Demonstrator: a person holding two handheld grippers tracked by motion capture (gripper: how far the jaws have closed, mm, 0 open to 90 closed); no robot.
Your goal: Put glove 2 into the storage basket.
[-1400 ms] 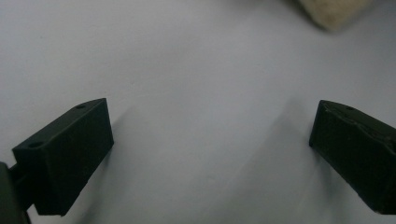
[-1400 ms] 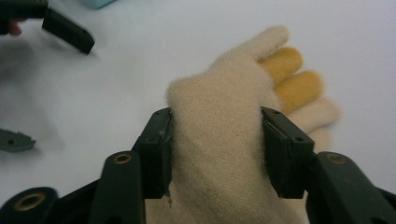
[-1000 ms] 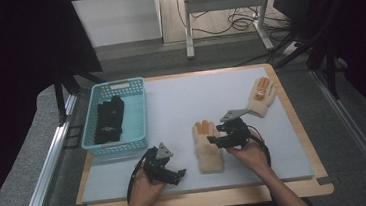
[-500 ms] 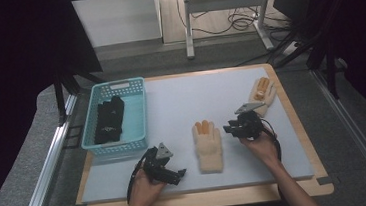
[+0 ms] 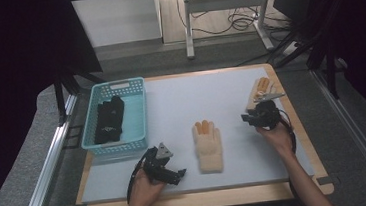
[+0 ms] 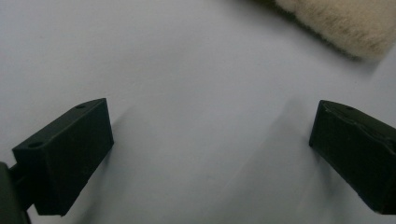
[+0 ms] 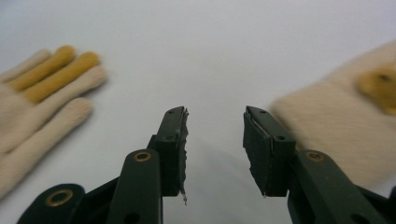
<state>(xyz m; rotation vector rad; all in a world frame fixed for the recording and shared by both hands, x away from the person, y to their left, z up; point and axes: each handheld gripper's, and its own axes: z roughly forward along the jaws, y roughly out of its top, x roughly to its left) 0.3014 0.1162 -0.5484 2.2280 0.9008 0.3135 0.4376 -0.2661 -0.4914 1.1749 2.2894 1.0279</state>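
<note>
Blue basket [image 5: 134, 113] holds black gloves [image 5: 108, 119], far left.

Bright even light on the table [image 5: 170, 99], dark surroundings, soft shadows, near glove [image 7: 336, 126] blurred

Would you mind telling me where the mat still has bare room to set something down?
The widest free patch is the far middle of the mat, between the basket and the far glove. Another lies between the basket and the middle glove. It is crowded near the right gripper beside the far glove, and by the left gripper at the near edge.
</note>
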